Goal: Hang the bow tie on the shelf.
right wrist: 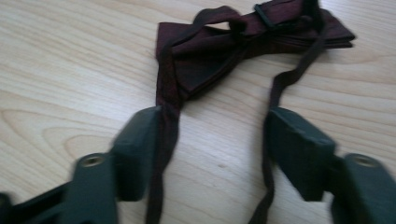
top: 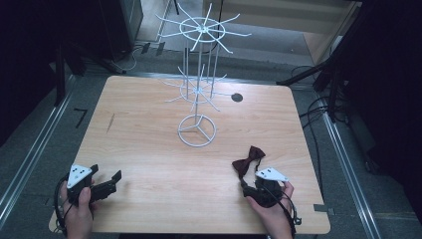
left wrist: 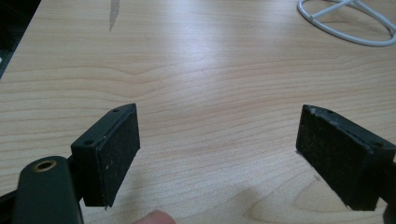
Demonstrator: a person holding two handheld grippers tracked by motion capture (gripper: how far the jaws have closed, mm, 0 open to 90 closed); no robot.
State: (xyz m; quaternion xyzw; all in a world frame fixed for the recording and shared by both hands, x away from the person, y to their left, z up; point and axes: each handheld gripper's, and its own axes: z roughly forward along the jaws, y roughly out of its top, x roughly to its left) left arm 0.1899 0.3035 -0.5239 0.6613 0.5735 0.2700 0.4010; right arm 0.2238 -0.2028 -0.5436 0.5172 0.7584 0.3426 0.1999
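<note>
A dark red bow tie [top: 249, 160] lies on the wooden table [top: 149, 149] at the front right, its thin strap trailing toward me. My right gripper [top: 249, 183] sits just behind it, held by a hand. In the right gripper view the bow tie [right wrist: 247, 42] lies ahead and the right gripper [right wrist: 215, 154] stands open, with the strap's two runs [right wrist: 166, 116] lying along the inner faces of its jaws. My left gripper [top: 105, 173] rests at the front left, open. In the left gripper view the left gripper [left wrist: 217, 154] has only bare wood between its pads.
A white wire display stand [top: 197, 130] with hooked arms on two tiers rises from a ring base at the table's middle; the ring [left wrist: 348, 23] shows at the top right of the left gripper view. A dark round hole [top: 237, 97] sits near the far edge. Cables lie on the floor at the right.
</note>
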